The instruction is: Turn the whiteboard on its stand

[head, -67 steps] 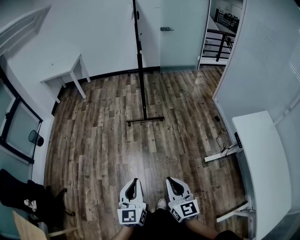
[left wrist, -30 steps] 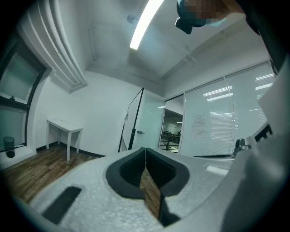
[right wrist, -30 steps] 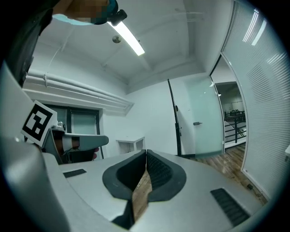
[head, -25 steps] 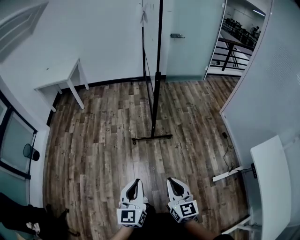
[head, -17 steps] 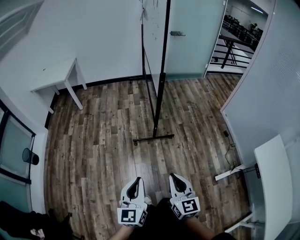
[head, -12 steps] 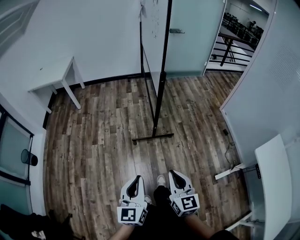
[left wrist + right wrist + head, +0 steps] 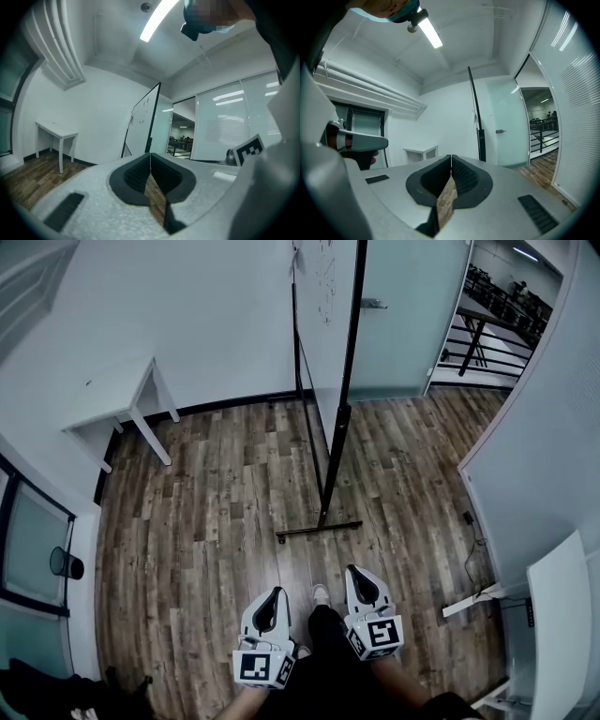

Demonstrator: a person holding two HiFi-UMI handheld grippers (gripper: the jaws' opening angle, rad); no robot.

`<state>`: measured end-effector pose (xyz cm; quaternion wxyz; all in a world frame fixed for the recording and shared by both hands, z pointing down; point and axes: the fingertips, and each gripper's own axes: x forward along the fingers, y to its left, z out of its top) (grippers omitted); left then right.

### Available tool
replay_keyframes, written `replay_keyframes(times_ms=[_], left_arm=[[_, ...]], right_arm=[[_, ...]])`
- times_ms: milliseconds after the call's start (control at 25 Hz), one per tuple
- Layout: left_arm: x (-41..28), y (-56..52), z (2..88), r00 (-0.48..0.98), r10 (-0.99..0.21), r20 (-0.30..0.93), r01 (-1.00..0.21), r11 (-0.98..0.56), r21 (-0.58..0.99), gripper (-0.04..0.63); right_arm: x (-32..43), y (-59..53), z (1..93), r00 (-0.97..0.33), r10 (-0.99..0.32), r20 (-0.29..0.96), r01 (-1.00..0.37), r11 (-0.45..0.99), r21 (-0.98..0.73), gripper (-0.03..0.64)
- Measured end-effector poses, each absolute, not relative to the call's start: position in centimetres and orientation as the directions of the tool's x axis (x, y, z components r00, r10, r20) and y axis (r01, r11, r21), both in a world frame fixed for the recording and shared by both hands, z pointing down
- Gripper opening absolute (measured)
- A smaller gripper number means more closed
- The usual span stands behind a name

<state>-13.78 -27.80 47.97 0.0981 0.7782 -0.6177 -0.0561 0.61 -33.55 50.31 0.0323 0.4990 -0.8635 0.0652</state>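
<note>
The whiteboard [image 7: 326,306] stands nearly edge-on on its black stand [image 7: 336,456], whose foot bar [image 7: 319,530] rests on the wood floor just ahead of me. In the left gripper view the whiteboard [image 7: 140,126] shows its white face at an angle; in the right gripper view only the dark stand post [image 7: 477,122] shows. My left gripper [image 7: 275,595] and right gripper [image 7: 359,577] are held low and level in front of the person, short of the foot bar. Both are shut with nothing between the jaws.
A small white table [image 7: 117,399] stands against the wall at left. A frosted glass door [image 7: 403,315] and an open doorway with railing [image 7: 487,324] lie at back right. A white desk [image 7: 562,615] fills the right edge. A dark chair [image 7: 37,695] sits at bottom left.
The person has walked toward the whiteboard stand with both grippers held in front; the stand and its foot bar now appear closer and larger. The jaws stayed shut.
</note>
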Motion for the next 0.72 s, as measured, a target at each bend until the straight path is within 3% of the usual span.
replay_keyframes(times_ms=[720], left_arm=[[-12.6,-49.6,47.2,0.21,-0.976,0.062,-0.953,-0.19,0.234,0.018]], right_arm=[[0.6,-57.6,52.2,-0.5,-0.843,0.202,-0.864,0.5,-0.051,0.02]])
